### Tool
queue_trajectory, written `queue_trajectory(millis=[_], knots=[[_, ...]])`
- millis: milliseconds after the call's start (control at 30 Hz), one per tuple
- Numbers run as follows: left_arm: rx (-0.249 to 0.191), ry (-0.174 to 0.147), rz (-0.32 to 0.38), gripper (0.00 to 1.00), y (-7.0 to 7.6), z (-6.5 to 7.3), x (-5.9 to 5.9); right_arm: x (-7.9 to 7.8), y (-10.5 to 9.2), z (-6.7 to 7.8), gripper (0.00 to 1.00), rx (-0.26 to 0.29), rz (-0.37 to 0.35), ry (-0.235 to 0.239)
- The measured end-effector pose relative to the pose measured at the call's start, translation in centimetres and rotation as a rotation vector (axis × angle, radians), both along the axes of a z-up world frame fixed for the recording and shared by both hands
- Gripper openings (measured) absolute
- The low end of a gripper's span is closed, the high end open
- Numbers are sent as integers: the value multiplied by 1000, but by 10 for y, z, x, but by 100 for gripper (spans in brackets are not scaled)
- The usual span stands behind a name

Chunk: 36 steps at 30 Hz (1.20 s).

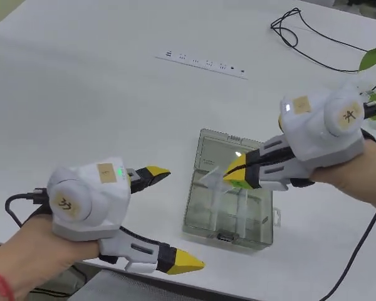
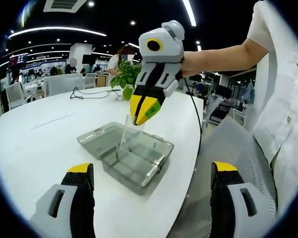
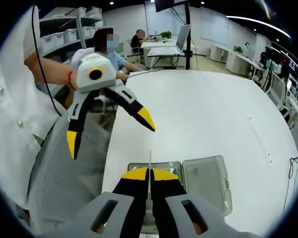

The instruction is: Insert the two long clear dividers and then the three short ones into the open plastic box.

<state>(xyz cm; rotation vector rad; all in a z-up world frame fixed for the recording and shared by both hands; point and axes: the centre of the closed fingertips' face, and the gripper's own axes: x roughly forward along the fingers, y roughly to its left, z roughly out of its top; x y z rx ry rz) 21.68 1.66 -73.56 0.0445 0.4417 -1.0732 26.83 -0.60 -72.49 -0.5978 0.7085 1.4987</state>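
Holding the left gripper [image 1: 172,216] down low on the near side, jaws spread wide, yellow tips well apart. Gripping its white body from behind with the left hand [image 1: 31,251], red string round that wrist. Got the right gripper [image 1: 237,174] up higher, angled down and toward the left one, jaws pinched flat together on a thin clear divider [image 3: 150,158]. Reaching in with the right hand [image 1: 357,172] and a bare forearm [image 2: 218,52], white short sleeve above it.

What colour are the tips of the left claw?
Yellow: the tips of the left claw are yellow on black fingers, and the head view shows them best.
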Motion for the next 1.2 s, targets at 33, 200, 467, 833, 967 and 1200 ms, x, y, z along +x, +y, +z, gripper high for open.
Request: queue_trajectory(millis=[33, 200, 467, 833, 967, 1200], knots=[[2, -1, 2, 100, 0, -1, 0, 0, 0, -2, 2, -2, 2, -1], [6, 4, 6, 100, 2, -3, 1, 3, -1, -13, 2, -16, -4, 4], [-2, 10, 8, 100, -1, -2, 2, 10, -5, -22, 2, -17, -14, 18], [-4, 17, 6, 100, -2, -3, 1, 9, -7, -31, 2, -25, -5, 3], [-6, 18, 7, 100, -2, -3, 1, 8, -7, -34, 2, -23, -1, -2], [-6, 21, 6, 100, -3, -4, 2, 6, 4, -37, 2, -16, 14, -11]])
